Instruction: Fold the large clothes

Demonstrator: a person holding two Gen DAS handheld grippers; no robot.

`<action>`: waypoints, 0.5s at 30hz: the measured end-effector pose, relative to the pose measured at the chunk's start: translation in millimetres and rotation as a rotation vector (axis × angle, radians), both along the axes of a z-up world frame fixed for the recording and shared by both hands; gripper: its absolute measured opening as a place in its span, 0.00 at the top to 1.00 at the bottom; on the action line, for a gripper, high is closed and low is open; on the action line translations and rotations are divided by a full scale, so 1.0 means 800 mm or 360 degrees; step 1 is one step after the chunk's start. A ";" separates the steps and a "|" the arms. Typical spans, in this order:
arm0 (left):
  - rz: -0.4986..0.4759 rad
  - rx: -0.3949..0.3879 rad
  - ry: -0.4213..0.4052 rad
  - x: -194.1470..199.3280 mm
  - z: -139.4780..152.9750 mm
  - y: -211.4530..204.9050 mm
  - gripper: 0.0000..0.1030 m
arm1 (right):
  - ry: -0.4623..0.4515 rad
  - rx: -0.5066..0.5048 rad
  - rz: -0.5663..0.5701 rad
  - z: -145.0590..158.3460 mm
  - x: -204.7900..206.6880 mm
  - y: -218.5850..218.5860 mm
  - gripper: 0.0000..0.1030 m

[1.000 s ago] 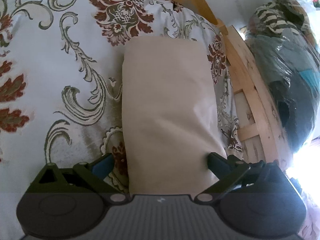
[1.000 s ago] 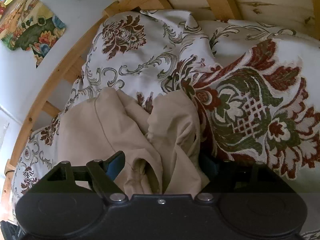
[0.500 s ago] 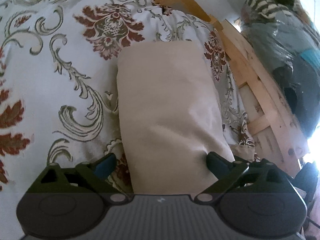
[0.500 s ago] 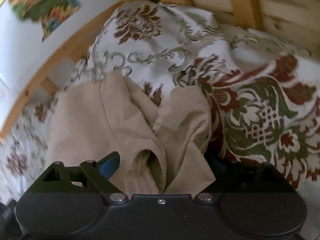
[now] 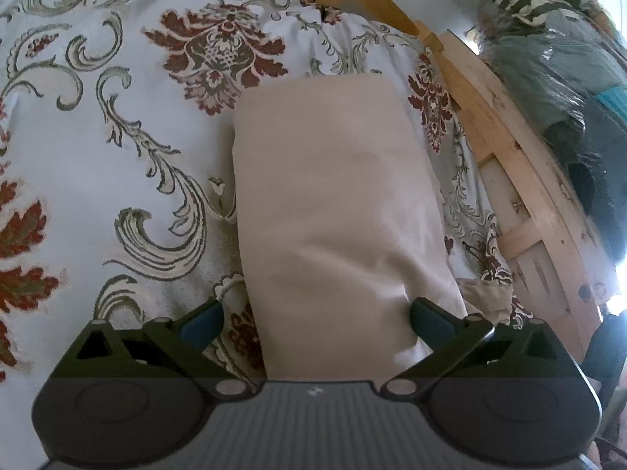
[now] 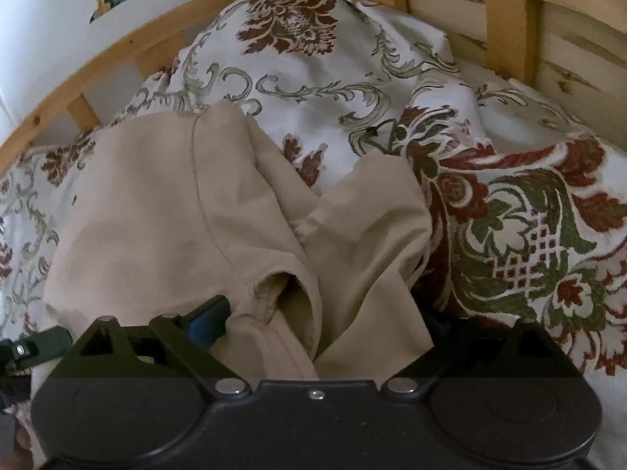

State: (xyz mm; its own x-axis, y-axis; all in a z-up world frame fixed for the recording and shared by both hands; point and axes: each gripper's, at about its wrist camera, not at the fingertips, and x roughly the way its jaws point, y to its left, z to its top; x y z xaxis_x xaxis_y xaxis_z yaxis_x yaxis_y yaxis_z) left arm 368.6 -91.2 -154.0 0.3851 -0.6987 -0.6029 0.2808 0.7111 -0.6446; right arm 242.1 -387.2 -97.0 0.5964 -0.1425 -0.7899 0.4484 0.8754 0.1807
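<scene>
A beige garment [image 5: 337, 203] lies folded into a long strip on the floral bedspread [image 5: 117, 137]. My left gripper [image 5: 315, 317] is open, its two fingers on either side of the strip's near end, the right finger touching the cloth. In the right wrist view the same beige garment [image 6: 176, 215] is bunched, with a seam and an open hem between the fingers. My right gripper [image 6: 325, 321] is open around this bunched end; its right finger is hidden under the cloth.
A wooden bed frame [image 5: 505, 149] runs along the right of the bedspread, with a pile of bagged clothes [image 5: 560, 58] beyond it. In the right wrist view the wooden headboard [image 6: 505, 35] and a white wall [image 6: 43, 39] lie behind.
Both views shift slightly. The left gripper has drifted a little back and left along the strip. The right gripper has swung right, bringing more headboard into view. The fingers stay open.
</scene>
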 end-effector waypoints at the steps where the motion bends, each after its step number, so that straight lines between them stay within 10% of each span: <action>1: -0.0002 -0.0013 0.0019 0.001 -0.002 0.001 0.00 | 0.0009 -0.0018 0.0007 -0.001 0.001 0.002 0.06; 10: -0.0072 -0.0200 0.0165 0.009 -0.013 0.007 0.20 | -0.0014 -0.0025 -0.0018 0.002 -0.002 0.002 0.24; 15: -0.0075 -0.0146 0.0106 0.003 -0.003 0.001 0.33 | -0.0078 0.0035 0.0012 0.010 -0.010 0.002 0.53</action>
